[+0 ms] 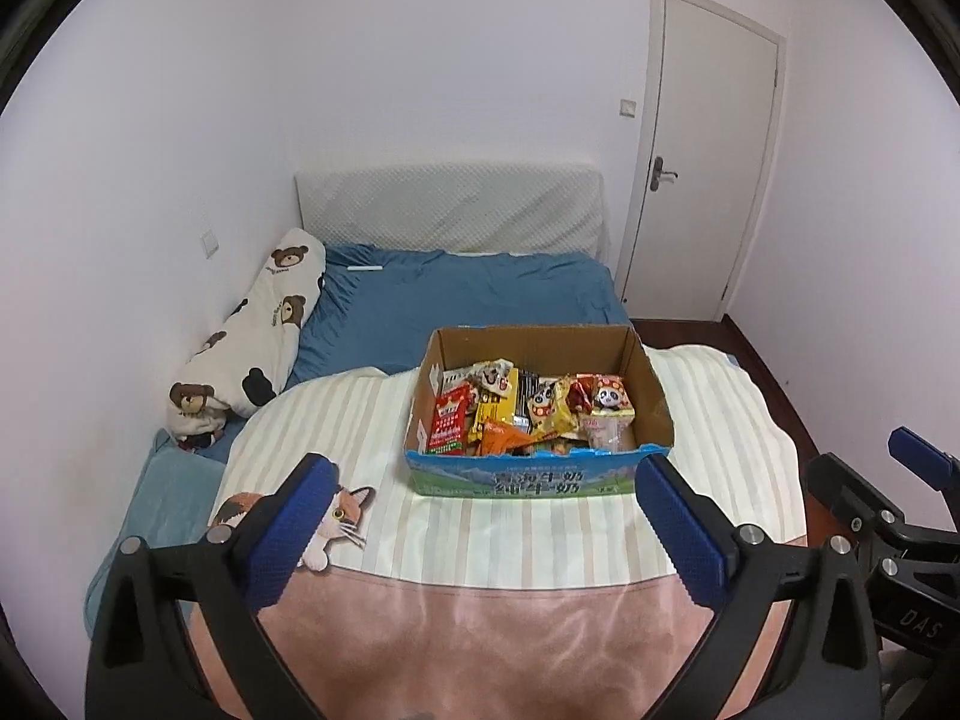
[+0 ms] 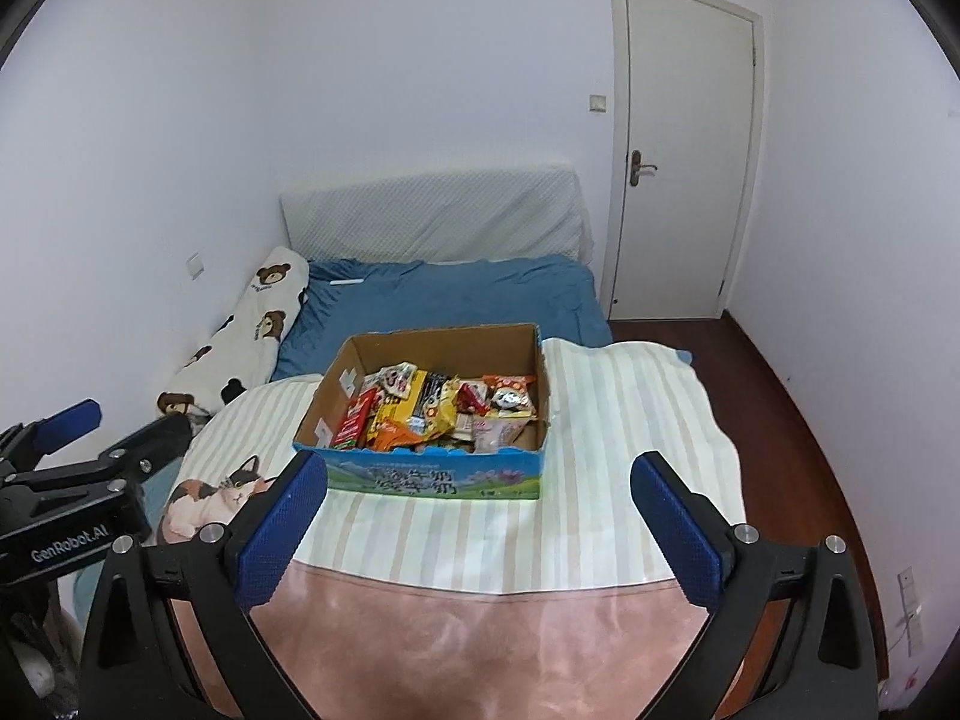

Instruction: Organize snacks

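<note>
Cardboard box [image 1: 651,381] of snacks [image 1: 528,408] sits beyond both gaping, empty tongs; only right wrist shows floor sockets [image 2: 909,603].

A matt cardboard box [image 1: 651,387] ahead of the grippers holds glossy plastic snack packets [image 1: 555,405]. Soft cloth blanket [image 1: 540,540] lies below; the floor [image 2: 798,420] looks like polished wood.

Open-topped box [image 1: 534,474] packed with snacks [image 1: 528,408], bare striped blanket [image 1: 480,534] around it

Your two wrist views look forward and down over the bed [image 1: 480,294] from its near end, set back from it. Both share the cardboard box [image 1: 534,480] mid-frame and the door [image 2: 684,150] upper right.
</note>
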`<state>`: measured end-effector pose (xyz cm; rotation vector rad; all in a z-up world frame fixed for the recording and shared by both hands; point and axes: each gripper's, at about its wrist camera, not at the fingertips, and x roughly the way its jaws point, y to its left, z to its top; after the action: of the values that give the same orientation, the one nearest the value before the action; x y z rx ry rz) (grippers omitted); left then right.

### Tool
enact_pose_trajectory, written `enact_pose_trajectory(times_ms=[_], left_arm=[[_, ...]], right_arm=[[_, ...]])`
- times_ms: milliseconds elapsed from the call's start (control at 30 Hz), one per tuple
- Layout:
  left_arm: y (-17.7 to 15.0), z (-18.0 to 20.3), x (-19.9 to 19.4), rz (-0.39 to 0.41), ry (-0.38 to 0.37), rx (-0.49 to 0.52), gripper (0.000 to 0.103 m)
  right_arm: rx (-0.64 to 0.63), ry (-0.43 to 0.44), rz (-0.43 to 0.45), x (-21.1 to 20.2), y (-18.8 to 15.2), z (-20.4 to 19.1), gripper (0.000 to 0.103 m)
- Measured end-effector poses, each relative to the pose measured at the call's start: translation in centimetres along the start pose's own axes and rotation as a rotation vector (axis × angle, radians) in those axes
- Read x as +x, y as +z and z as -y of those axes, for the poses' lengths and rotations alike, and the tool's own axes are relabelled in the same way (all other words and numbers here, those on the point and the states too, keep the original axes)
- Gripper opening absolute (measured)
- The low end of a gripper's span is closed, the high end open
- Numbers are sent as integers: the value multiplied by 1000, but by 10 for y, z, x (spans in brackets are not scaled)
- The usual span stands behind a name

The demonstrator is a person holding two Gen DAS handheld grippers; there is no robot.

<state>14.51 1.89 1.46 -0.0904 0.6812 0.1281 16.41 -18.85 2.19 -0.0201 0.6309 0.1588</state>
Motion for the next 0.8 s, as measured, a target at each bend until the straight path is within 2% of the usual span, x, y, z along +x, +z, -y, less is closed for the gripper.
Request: enact_pose_trajectory(times_ms=[467, 800], left_arm=[[7, 2, 36, -5, 65, 0, 103], [13, 5, 82, -62, 97, 30, 103]], right_arm=[[6, -93, 11, 43, 12, 10, 103], [5, -118, -22, 93, 21, 8, 103]])
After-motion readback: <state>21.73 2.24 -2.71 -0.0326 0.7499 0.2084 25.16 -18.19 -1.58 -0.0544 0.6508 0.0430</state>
